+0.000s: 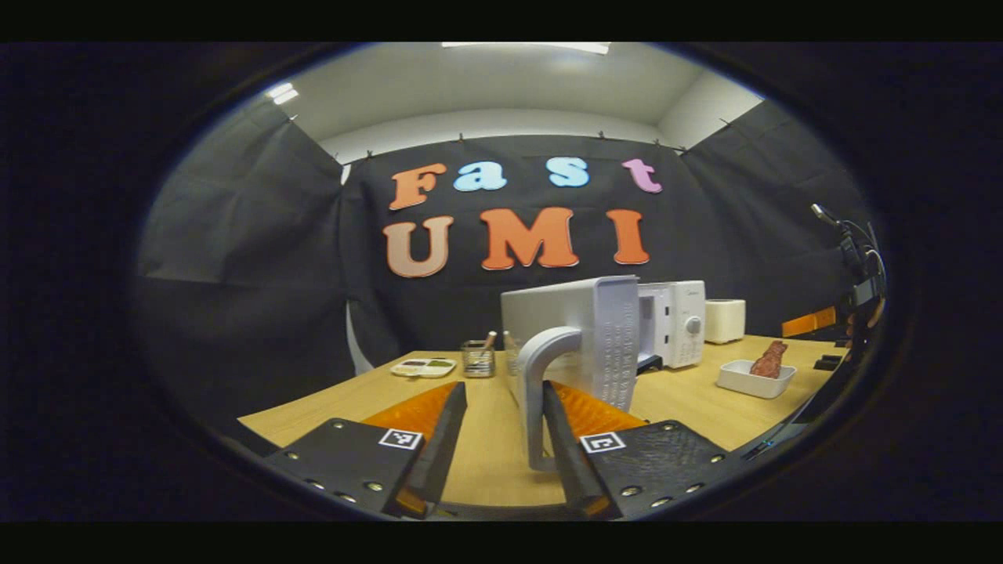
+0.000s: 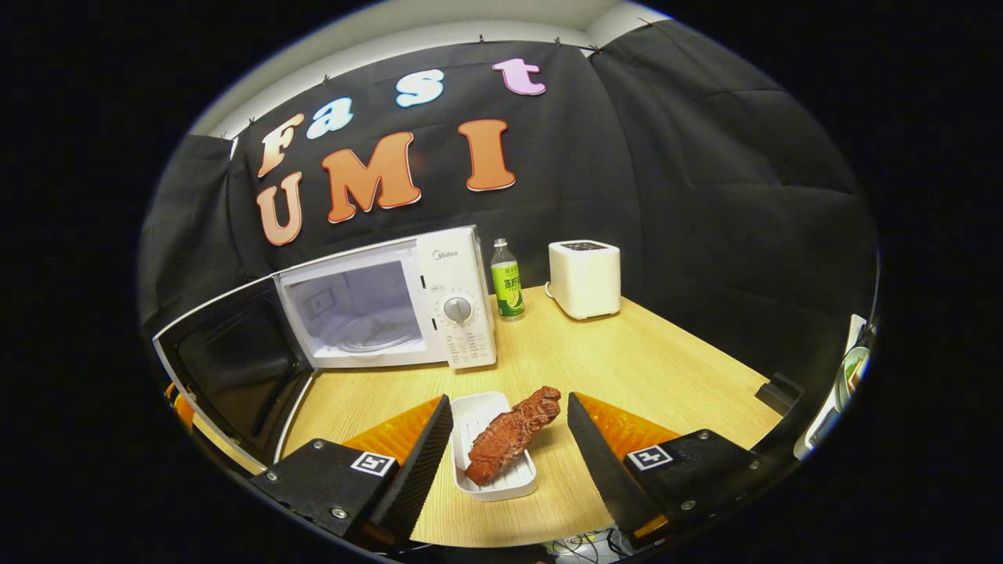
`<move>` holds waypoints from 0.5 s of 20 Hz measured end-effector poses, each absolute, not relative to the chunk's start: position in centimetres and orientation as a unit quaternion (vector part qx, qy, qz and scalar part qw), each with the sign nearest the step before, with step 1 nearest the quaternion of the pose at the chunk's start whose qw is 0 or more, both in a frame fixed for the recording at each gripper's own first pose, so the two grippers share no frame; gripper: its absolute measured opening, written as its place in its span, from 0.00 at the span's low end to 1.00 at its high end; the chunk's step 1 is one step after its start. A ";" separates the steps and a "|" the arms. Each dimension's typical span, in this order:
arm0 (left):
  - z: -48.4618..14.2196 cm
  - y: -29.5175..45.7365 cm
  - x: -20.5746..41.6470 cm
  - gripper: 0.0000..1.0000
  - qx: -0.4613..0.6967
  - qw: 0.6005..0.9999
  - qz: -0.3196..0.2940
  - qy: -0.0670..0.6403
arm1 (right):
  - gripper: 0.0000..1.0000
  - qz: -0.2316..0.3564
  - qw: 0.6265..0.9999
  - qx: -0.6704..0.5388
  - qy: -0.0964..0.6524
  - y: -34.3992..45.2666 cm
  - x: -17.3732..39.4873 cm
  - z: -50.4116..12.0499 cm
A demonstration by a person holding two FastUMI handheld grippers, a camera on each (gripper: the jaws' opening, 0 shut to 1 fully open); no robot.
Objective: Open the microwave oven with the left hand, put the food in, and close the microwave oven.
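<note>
The white microwave (image 2: 458, 298) stands with its door (image 2: 235, 360) swung wide and its cavity (image 2: 353, 309) bare. In the left gripper view the door (image 1: 584, 329) is edge-on. Its grey handle (image 1: 541, 368) stands between the fingers of my open left gripper (image 1: 503, 389), close against the right finger. A brown piece of food (image 2: 513, 435) lies in a small white tray (image 2: 474, 415) on the table. My right gripper (image 2: 509, 399) is open, one finger on each side of the tray, not pressing on it. The tray with the food (image 1: 770, 359) also shows farther right in the left gripper view.
A green-labelled bottle (image 2: 507, 280) and a white toaster (image 2: 584, 278) stand right of the microwave. A flat palette (image 1: 423, 366) and a pen holder (image 1: 478, 359) sit left of the door. A dark block (image 2: 776, 390) lies near the table's right edge.
</note>
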State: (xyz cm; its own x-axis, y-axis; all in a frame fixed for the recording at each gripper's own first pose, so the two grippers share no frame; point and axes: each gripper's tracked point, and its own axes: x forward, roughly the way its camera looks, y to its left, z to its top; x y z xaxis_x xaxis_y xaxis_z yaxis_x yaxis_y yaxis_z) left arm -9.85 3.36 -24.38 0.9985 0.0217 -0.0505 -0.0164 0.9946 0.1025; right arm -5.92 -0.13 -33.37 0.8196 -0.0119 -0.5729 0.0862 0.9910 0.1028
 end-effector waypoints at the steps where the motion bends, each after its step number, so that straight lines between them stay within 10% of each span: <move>1: -24.3 5.0 -10.0 0.63 0.044 0.998 0.019 0.026 | 0.92 -0.025 0.951 0.056 0.303 0.3 -5.9 -33.5; 4: -24.2 7.7 -10.6 0.91 0.034 0.999 0.017 0.034 | 0.92 -0.023 0.947 0.042 0.317 1.3 -6.0 -34.2; 10: -23.7 12.9 -10.8 0.99 0.054 0.997 0.046 0.033 | 0.92 -0.033 0.937 0.020 0.346 1.8 -6.6 -35.9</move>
